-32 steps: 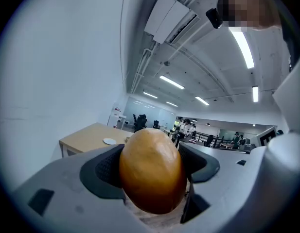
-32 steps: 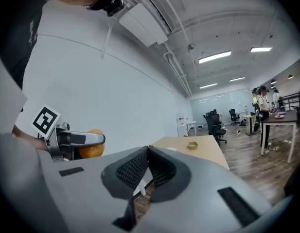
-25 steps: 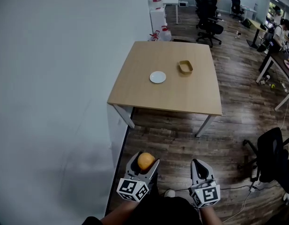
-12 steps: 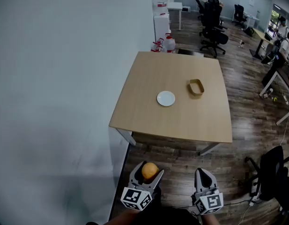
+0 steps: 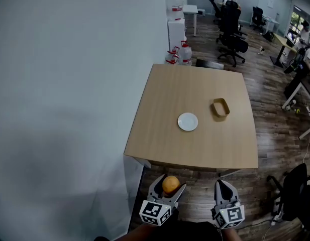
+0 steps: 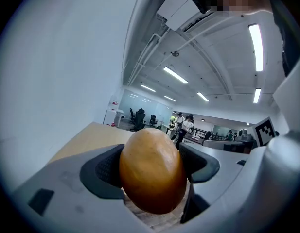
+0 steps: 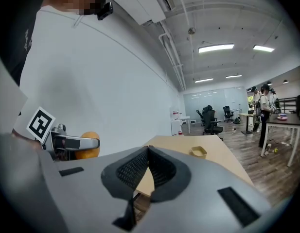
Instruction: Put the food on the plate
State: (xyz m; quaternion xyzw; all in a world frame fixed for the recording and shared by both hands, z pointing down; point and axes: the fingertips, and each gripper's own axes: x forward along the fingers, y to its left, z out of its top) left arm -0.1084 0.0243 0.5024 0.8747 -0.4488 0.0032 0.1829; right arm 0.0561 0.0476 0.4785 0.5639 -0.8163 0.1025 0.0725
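Orange — between left tongs

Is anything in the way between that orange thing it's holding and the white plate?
Nothing visible does. The orange food sits clamped in the left hand-held gripper, short of the table, and its bare top leads to the plate. The tan tray sits beside the plate, off the path.

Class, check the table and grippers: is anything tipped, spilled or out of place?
Nothing stands out. The plate and tray sit flat on the table; the left gripper holds the orange food; the right gripper is shut.
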